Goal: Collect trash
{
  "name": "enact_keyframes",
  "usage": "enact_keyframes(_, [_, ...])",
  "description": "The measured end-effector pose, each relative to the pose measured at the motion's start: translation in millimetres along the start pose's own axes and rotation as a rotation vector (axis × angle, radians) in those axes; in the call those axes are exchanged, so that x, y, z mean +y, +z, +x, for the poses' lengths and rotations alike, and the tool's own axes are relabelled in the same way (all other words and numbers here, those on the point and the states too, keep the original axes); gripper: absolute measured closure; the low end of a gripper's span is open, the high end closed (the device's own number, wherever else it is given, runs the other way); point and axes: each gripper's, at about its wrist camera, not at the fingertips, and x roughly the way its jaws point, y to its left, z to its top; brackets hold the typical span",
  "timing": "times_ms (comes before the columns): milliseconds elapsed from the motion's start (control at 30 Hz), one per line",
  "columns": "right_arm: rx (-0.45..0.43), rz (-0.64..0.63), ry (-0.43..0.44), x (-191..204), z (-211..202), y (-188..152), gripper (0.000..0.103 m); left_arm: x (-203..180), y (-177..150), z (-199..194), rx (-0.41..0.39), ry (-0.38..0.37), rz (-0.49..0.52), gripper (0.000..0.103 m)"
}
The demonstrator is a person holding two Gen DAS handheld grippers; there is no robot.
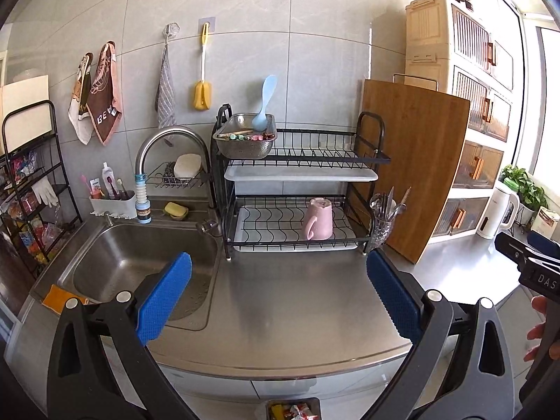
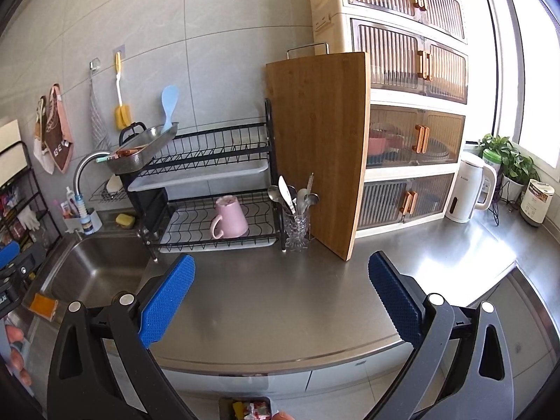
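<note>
A stainless-steel countertop [image 1: 297, 301] spans a tiled kitchen, with a cream storage cabinet [image 2: 413, 105] of ribbed drawers standing against the window end and a steel sink [image 1: 140, 259] sunk into the other. A tall bamboo cutting board [image 2: 322, 147] leans upright against the cabinet, just beside a two-tier black dish rack [image 1: 297, 189] whose lower shelf holds an upturned pink mug [image 1: 318, 218] and whose upper corner carries a metal colander [image 1: 245, 138] with a blue rice paddle [image 1: 264, 101]. A white electric kettle [image 2: 470, 190] sits near the window. Both tools hover above the counter's front edge: the left gripper [image 1: 280, 290] and the right gripper [image 2: 281, 290] each have their blue-padded fingers spread wide apart, holding nothing. The trash, a cluster of red-and-yellow wrappers, lies in a small bin [image 1: 294, 409] on the floor below the counter, at the bottom edge of both views
</note>
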Motion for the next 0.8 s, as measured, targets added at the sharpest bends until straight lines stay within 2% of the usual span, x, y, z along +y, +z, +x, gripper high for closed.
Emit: enact_keyframes(800, [0.01, -0.001, 0.014, 3, 11, 4, 0.003, 2, 6, 12, 0.003, -0.003, -0.001, 0.008])
